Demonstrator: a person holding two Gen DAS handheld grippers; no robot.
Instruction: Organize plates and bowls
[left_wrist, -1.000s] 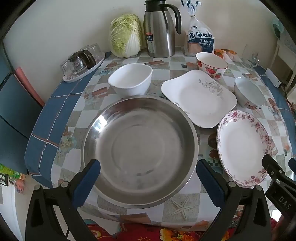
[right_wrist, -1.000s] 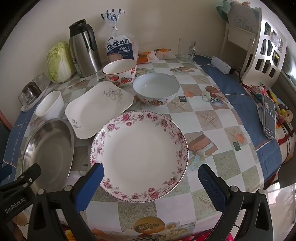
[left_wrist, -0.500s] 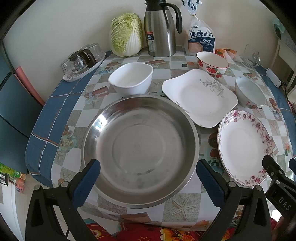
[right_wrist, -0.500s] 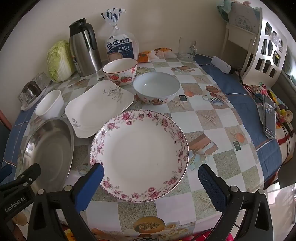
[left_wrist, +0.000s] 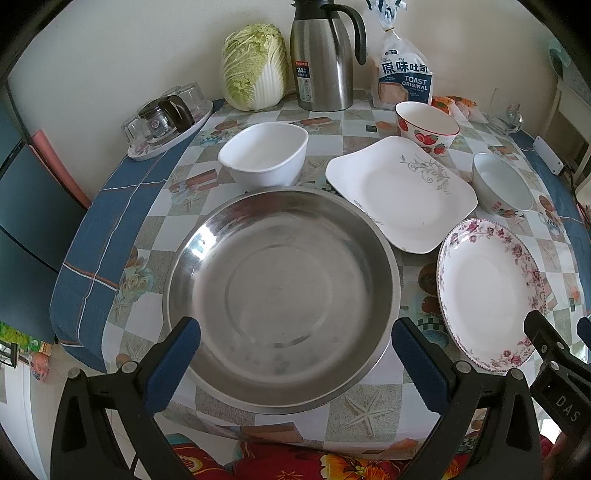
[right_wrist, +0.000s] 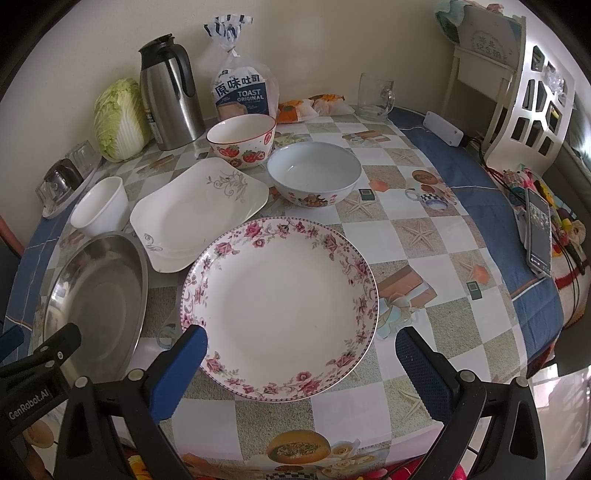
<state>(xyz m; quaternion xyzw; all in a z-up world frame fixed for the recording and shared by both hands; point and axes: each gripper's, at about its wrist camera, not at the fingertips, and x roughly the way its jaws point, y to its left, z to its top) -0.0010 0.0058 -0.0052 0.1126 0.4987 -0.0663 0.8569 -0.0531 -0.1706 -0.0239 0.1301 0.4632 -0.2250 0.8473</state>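
A large steel basin (left_wrist: 282, 291) lies on the table, right before my open, empty left gripper (left_wrist: 295, 363); it also shows in the right wrist view (right_wrist: 98, 299). A floral round plate (right_wrist: 279, 306) lies before my open, empty right gripper (right_wrist: 301, 369), and it shows in the left wrist view (left_wrist: 489, 295). Behind them are a white square plate (left_wrist: 400, 195), a white square bowl (left_wrist: 264, 157), a strawberry bowl (right_wrist: 242, 140) and a pale round bowl (right_wrist: 314, 173).
A cabbage (left_wrist: 255, 66), a steel thermos (left_wrist: 321, 55) and a toast bag (left_wrist: 404, 79) stand along the back wall. A tray of glasses (left_wrist: 166, 123) is at the back left. A glass mug (right_wrist: 375, 96), a phone (right_wrist: 537, 230) and a white chair (right_wrist: 528, 92) are on the right.
Both views have drifted very slightly; the dishes sit a touch higher in frame. Nothing on the table has moved and both grippers stay open.
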